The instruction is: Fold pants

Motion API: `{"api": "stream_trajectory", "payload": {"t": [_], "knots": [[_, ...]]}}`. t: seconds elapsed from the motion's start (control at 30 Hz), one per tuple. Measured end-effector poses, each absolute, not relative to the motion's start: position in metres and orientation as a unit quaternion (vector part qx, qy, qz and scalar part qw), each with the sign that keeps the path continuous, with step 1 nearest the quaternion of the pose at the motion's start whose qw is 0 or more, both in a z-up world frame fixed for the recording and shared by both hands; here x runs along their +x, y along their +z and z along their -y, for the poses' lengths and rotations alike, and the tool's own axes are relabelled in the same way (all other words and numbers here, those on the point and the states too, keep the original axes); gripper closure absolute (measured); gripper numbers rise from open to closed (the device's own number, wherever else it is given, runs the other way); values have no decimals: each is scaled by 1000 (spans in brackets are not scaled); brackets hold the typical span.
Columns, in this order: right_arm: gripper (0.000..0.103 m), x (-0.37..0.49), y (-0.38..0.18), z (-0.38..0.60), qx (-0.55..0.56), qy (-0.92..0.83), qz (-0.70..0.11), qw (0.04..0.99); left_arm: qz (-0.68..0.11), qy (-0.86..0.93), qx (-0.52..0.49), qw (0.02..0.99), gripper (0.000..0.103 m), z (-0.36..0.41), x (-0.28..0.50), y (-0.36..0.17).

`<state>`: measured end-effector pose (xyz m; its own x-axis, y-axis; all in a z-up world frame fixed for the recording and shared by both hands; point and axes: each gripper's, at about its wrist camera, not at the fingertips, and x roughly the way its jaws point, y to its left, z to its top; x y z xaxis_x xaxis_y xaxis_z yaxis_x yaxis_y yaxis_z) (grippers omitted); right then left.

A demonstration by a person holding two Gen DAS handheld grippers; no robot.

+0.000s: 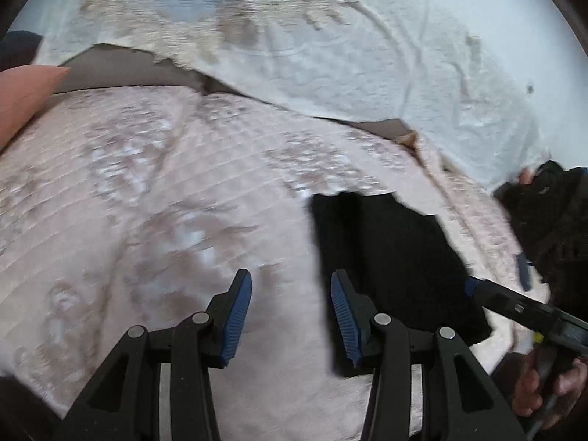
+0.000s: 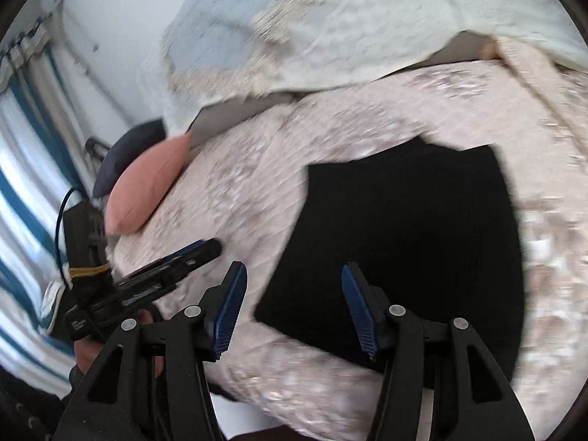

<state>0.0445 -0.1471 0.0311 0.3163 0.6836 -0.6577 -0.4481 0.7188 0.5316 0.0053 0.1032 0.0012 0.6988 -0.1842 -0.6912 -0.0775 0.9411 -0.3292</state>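
the black fabric pants lie flat on a pale pink patterned bedcover, folded into a compact, roughly rectangular block. the cloth is very dark, so no seams or pockets can be seen. the top edge is almost straight, and the left edge slants down to a lower left corner. in the left wrist view the same pants lie right of centre, with uneven edges.

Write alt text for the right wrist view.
A folded black pair of pants lies flat on a pale pink patterned bedspread, beyond the open right gripper. The left gripper and a salmon pillow sit at left.
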Motion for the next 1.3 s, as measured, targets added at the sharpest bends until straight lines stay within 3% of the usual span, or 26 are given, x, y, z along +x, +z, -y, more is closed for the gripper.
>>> {"api": "stream_trajectory", "payload": {"t": [0.3, 0.73, 0.77, 0.8, 0.9, 0.93, 1.07, 1.3], "knots": [[46, 87, 0, 237, 166, 243, -483, 825, -432, -110, -164, 880, 41, -56, 43, -27], [46, 120, -36, 228, 205, 289, -526, 773, -452, -114, -161, 870, 31, -46, 69, -46], [46, 120, -36, 227, 201, 290, -527, 773, -452, -112, -155, 871, 32, -43, 71, -46], [56, 121, -35, 222, 184, 291, -529, 776, -452, -110, -147, 873, 35, -40, 72, -45], [79, 119, -34, 220, 173, 288, -532, 777, -444, -117, -132, 878, 56, -33, 70, -38], [82, 119, -33, 221, 179, 288, -529, 778, -441, -119, -127, 881, 64, -31, 69, -35], [87, 113, -19, 219, 177, 295, -510, 788, -426, -123, -107, 890, 76, -25, 65, -20], [87, 110, 24, 191, 151, 330, -469, 806, -391, -115, -87, 909, 78, -37, 66, 10]]}}
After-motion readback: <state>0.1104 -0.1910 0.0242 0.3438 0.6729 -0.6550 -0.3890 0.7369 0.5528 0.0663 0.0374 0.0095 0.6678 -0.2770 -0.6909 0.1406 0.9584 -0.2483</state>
